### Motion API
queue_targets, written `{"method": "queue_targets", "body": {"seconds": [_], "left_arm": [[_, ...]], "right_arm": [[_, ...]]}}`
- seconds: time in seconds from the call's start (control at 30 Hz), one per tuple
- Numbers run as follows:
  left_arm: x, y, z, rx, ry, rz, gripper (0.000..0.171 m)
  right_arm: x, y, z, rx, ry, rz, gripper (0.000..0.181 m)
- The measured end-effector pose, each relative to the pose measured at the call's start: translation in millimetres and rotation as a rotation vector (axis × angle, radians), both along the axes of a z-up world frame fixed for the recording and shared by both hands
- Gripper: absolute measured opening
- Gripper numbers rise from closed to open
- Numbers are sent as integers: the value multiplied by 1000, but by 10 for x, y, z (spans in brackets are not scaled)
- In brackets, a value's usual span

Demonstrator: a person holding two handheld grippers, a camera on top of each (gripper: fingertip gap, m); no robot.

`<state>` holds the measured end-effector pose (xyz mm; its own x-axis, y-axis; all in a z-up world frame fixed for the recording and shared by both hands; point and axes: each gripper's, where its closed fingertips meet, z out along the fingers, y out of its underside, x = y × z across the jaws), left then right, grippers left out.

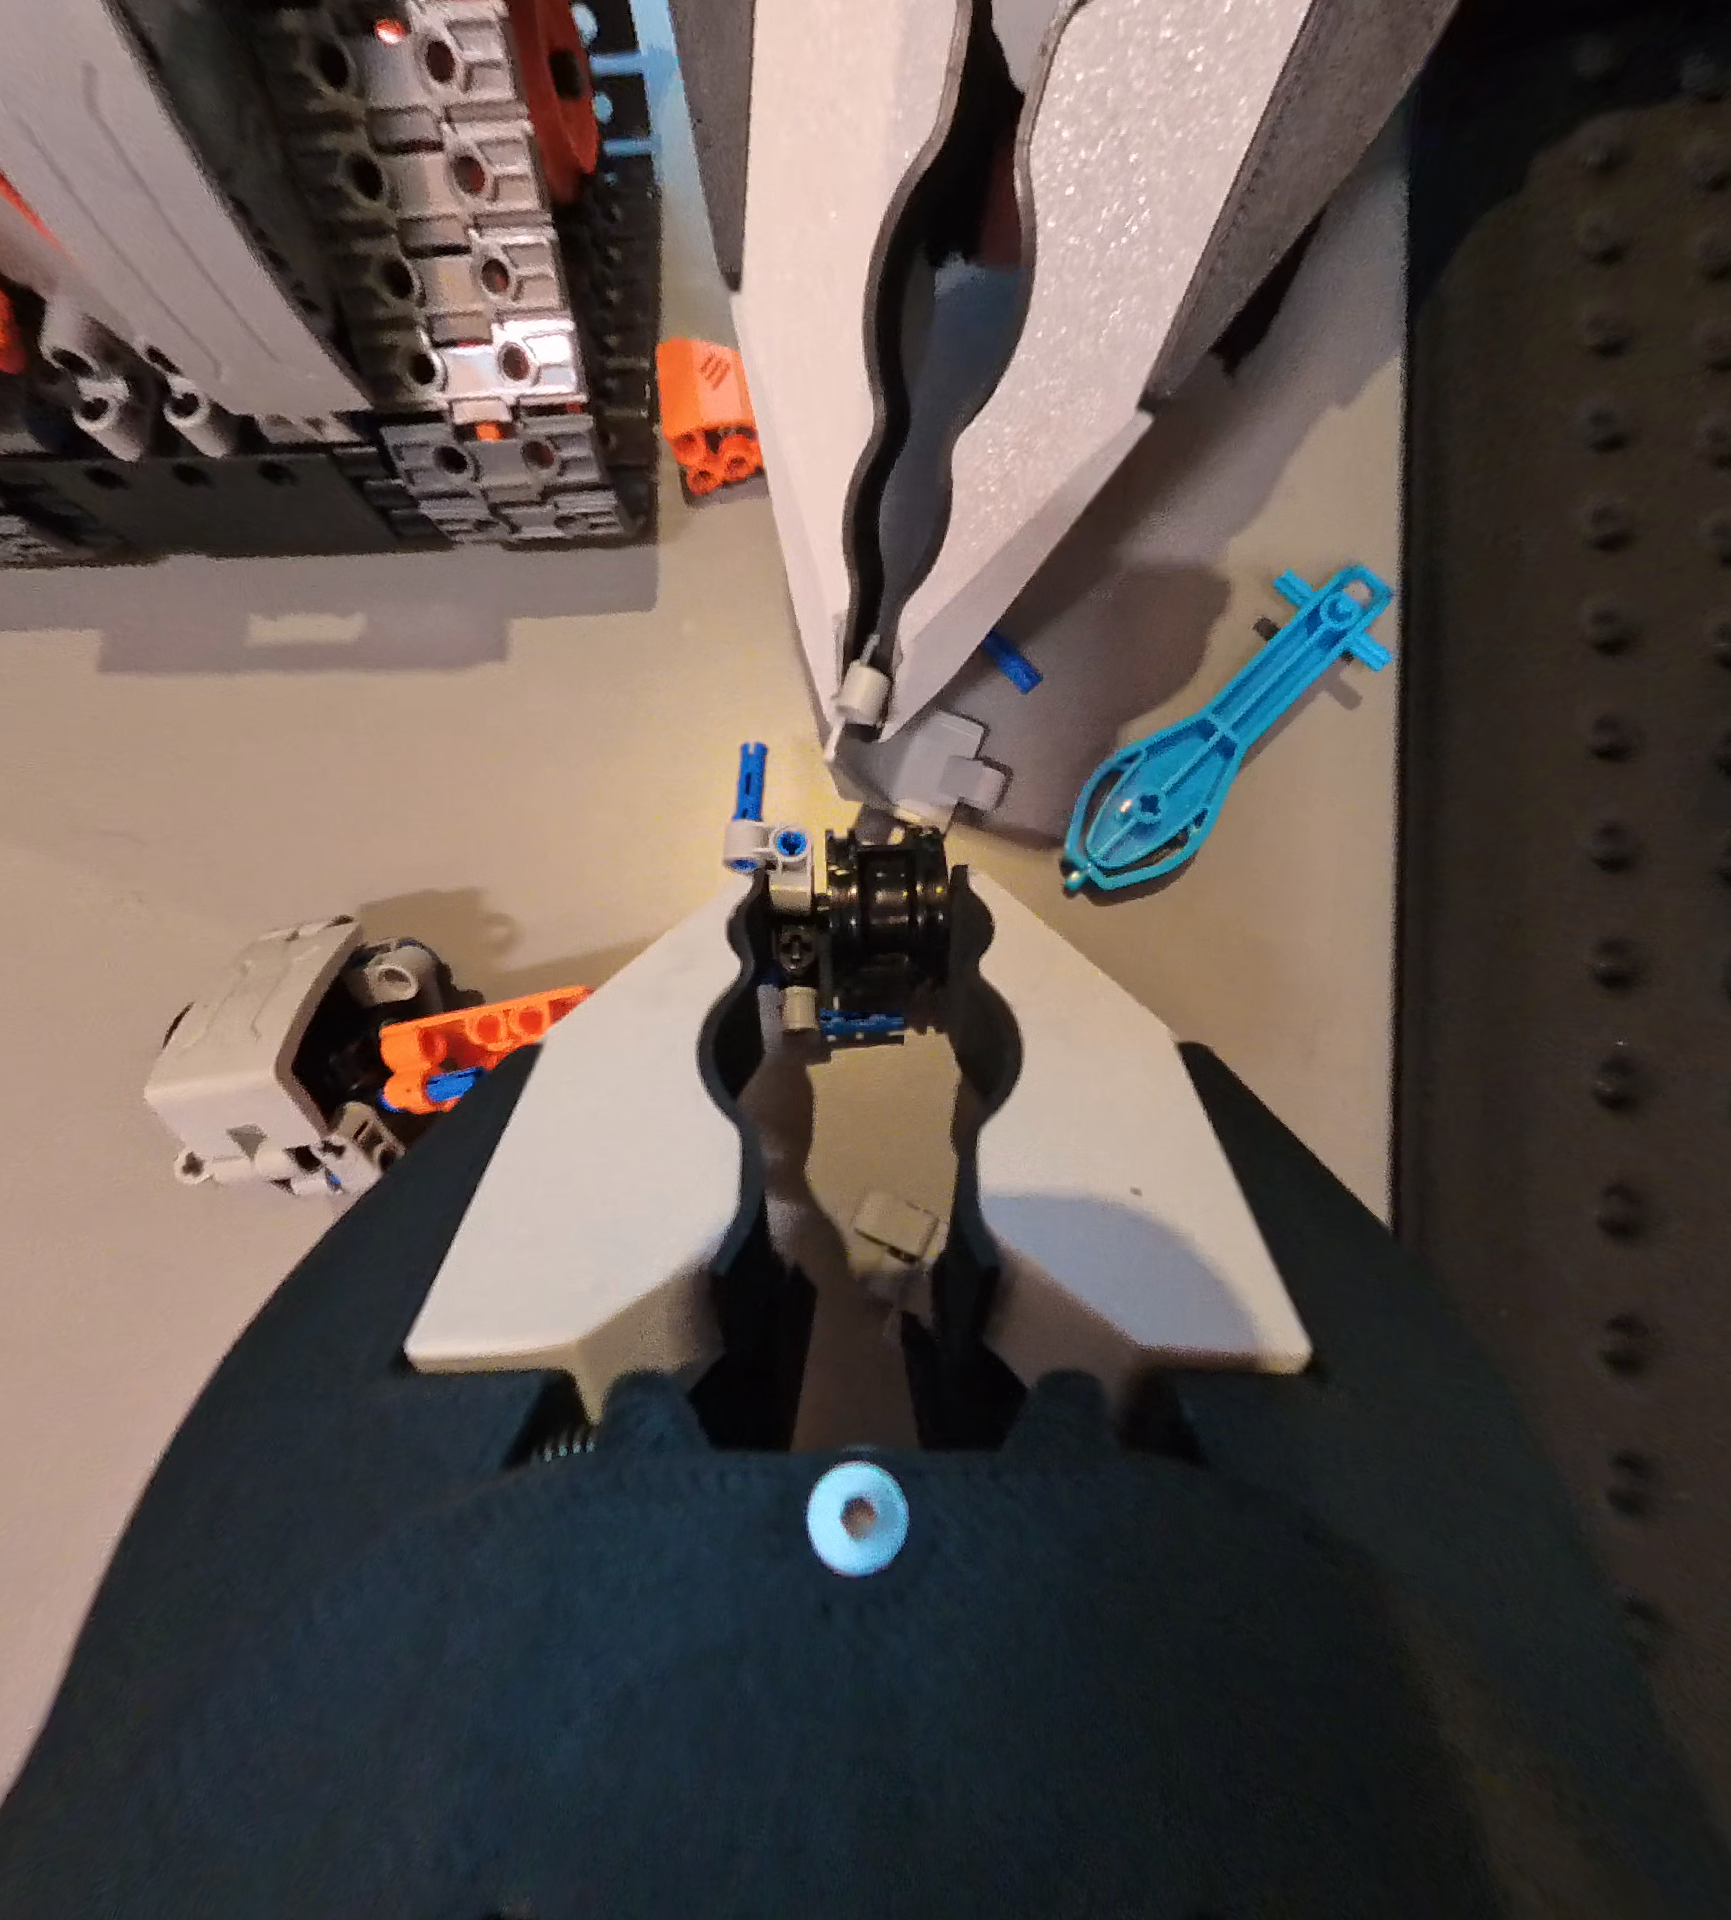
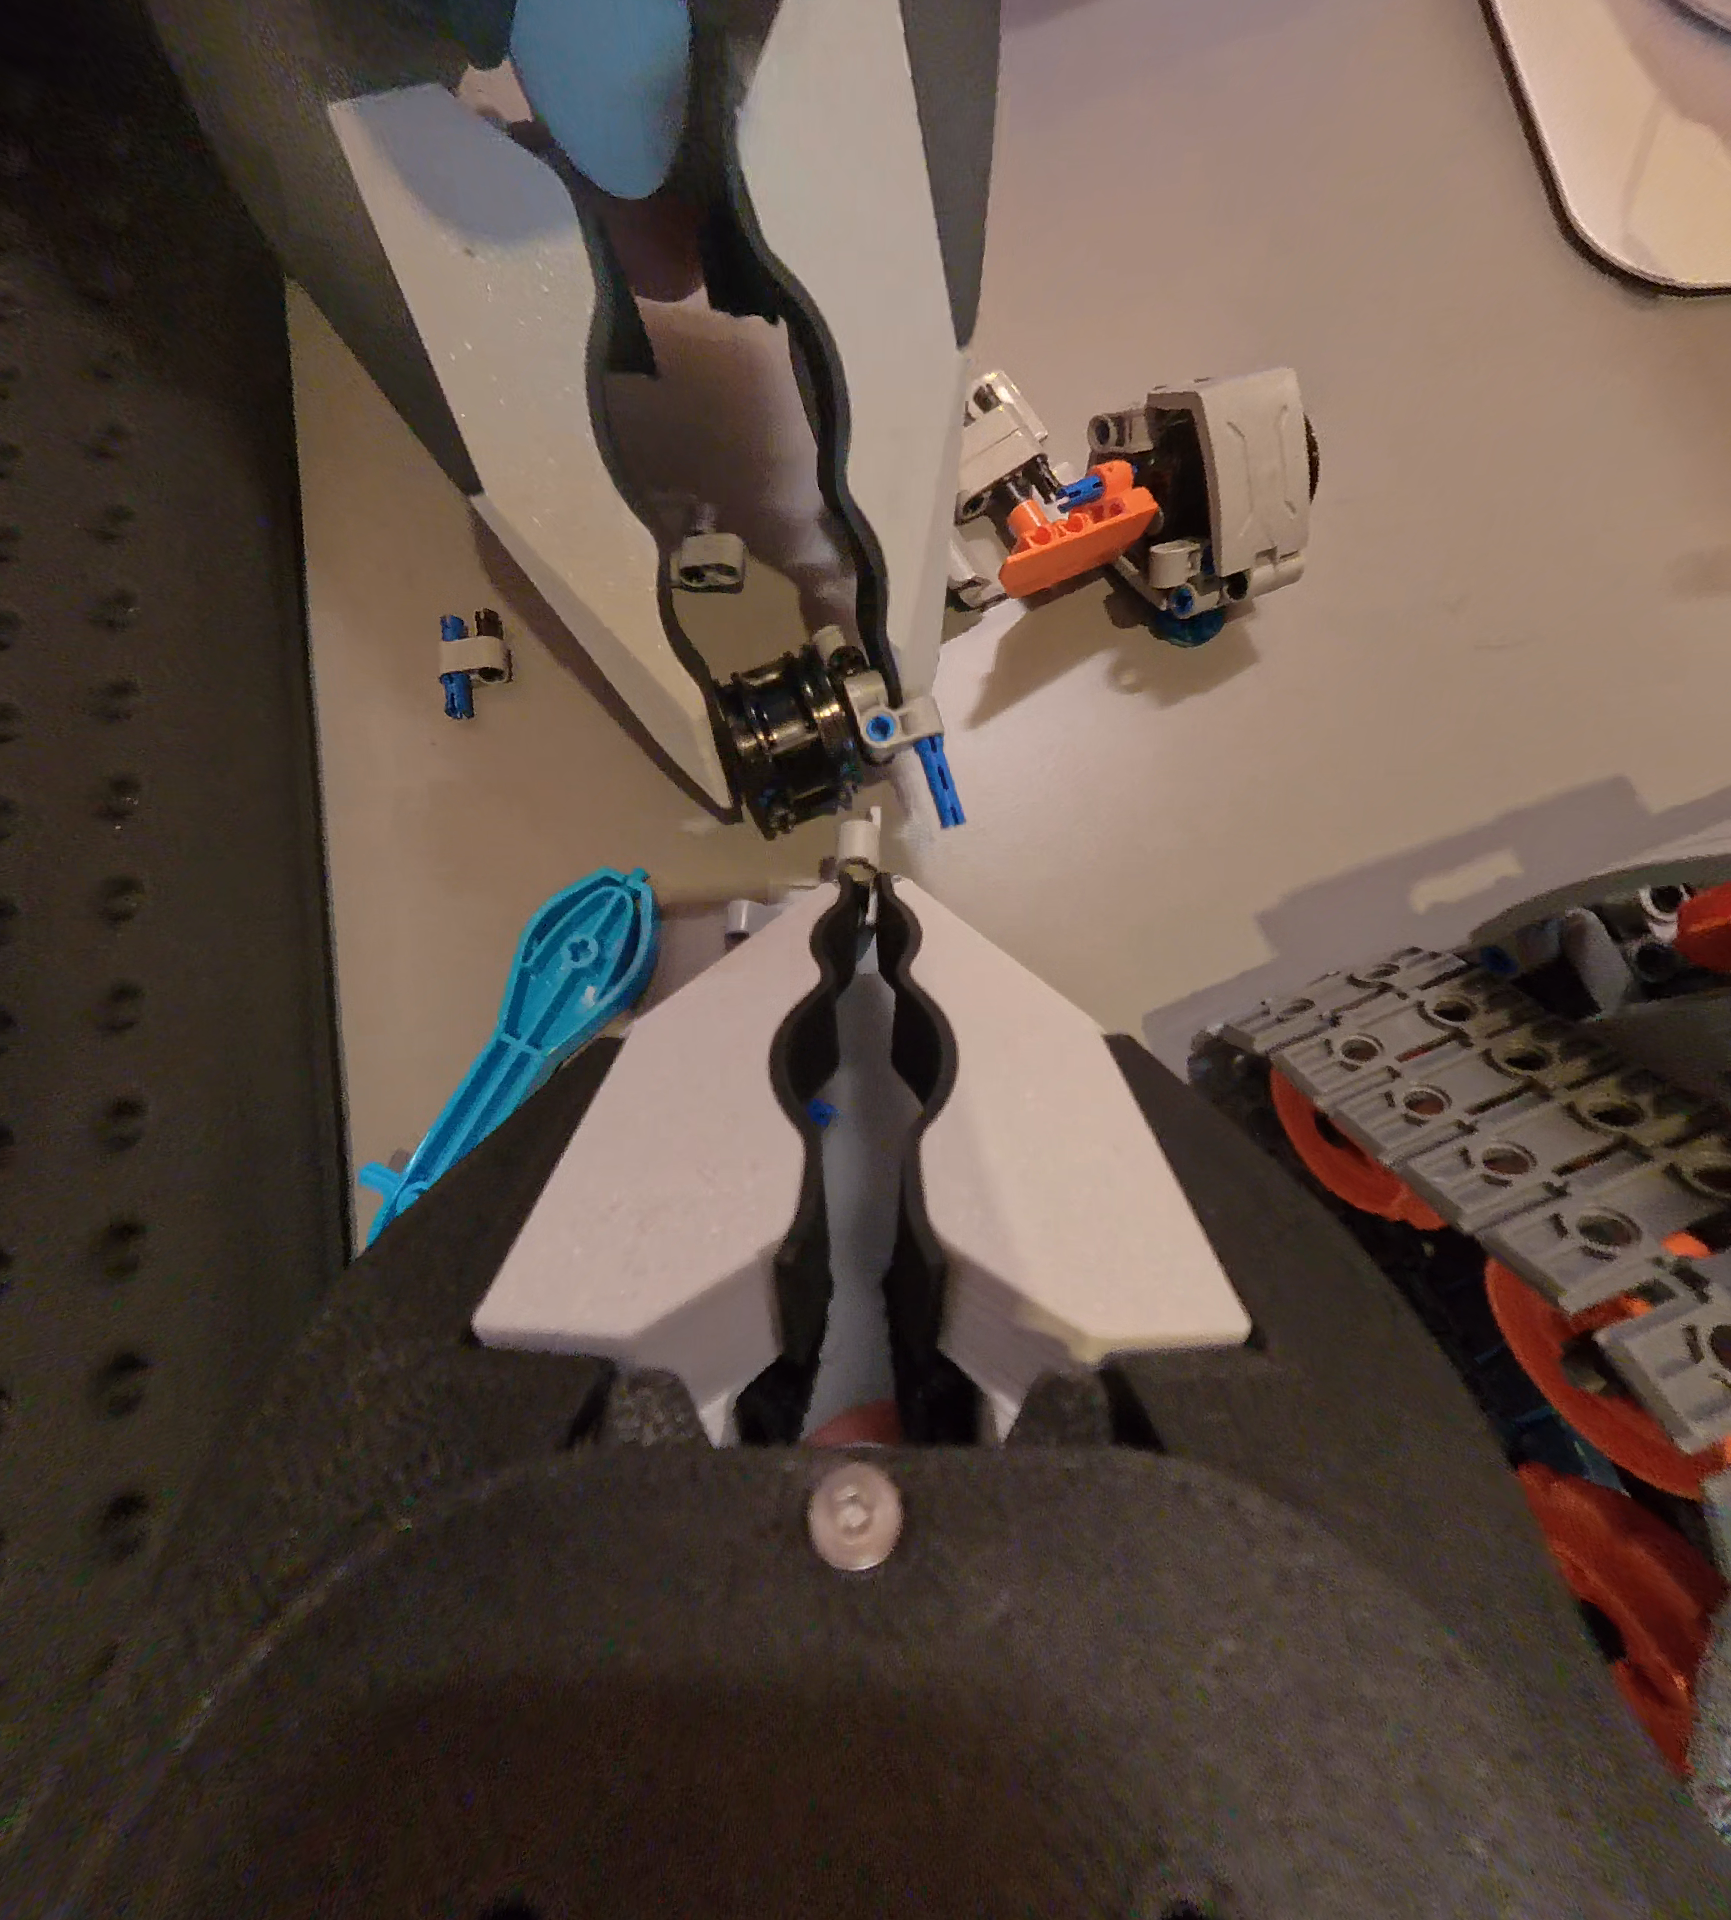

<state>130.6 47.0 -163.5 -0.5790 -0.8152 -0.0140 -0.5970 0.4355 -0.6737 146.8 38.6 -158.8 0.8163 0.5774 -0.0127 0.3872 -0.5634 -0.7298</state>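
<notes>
My left gripper (image 1: 866,914) is clamped on a small black wheel assembly (image 1: 882,920), held at the very tips above the beige table (image 1: 321,779). The wheel's axle runs crosswise between my fingers. On its left side sits a light grey connector (image 1: 762,847) with a blue pin (image 1: 752,769) sticking away from me, toward the far edge of the table.

My right gripper (image 2: 856,883) is nearly closed, pinching a small grey bush (image 2: 856,844) at its tips. The bush points straight ahead at the wheel assembly (image 2: 788,738), just short of it and not touching.

No container shows in either view; the loose parts lie on the table. A blue separator tool (image 1: 1214,738) lies near the table's edge by the black studded mat (image 1: 1619,935), its handle angled away. A grey and orange sub-assembly (image 1: 321,1049) lies to my left, and a big tracked model (image 1: 373,260) stands beyond it. A loose grey piece (image 2: 707,561) lies beneath my left fingers.
</notes>
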Motion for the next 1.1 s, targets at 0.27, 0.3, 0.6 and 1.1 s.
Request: {"method": "queue_targets", "body": {"seconds": [0.27,0.3,0.6,1.1], "left_arm": [[-16,-122,183,20,-138,-69,31],[-20,-120,183,40,-147,-74,31],[-78,-130,228,77,-200,-95,31],[-106,-107,100,388,-266,-184,30]], "right_arm": [[76,29,70,19,62,-31,0],[62,28,98,32,74,-19,0],[-39,5,207,109,60,61,0],[-71,-32,114,94,-42,104,0]]}}
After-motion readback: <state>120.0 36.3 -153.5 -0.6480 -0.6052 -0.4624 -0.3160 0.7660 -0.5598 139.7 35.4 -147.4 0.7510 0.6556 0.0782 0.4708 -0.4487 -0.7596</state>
